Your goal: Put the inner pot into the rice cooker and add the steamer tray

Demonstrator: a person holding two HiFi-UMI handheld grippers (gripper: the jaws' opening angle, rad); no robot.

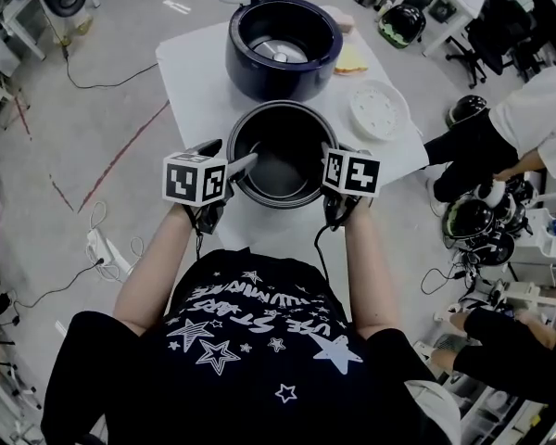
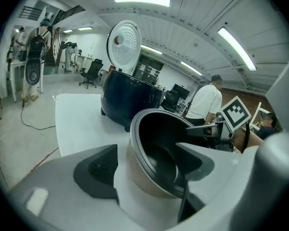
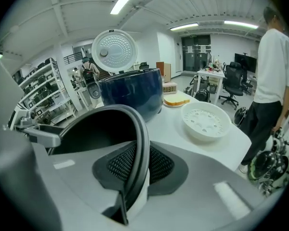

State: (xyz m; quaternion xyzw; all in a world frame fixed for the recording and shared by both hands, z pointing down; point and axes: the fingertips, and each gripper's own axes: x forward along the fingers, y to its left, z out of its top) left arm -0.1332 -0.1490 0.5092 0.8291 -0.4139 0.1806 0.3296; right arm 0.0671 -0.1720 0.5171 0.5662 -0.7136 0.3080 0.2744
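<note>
The dark inner pot [image 1: 283,160] stands upright on the white table [image 1: 195,72], in front of the navy rice cooker [image 1: 283,49], whose lid [image 3: 113,51] is raised. My right gripper [image 1: 332,156] is shut on the pot's right rim, which runs between the ribbed pads [image 3: 159,163]. My left gripper [image 1: 244,165] straddles the left rim with one jaw outside the wall and one inside; a gap shows at the outer pad [image 2: 94,172], so it is open. The white perforated steamer tray [image 1: 380,109] lies to the right of the cooker.
A yellow sponge-like item [image 1: 350,60] rests at the table's far right beside the cooker. A person in a white shirt [image 3: 274,71] stands off the right edge. Cables and gear lie on the floor around the table.
</note>
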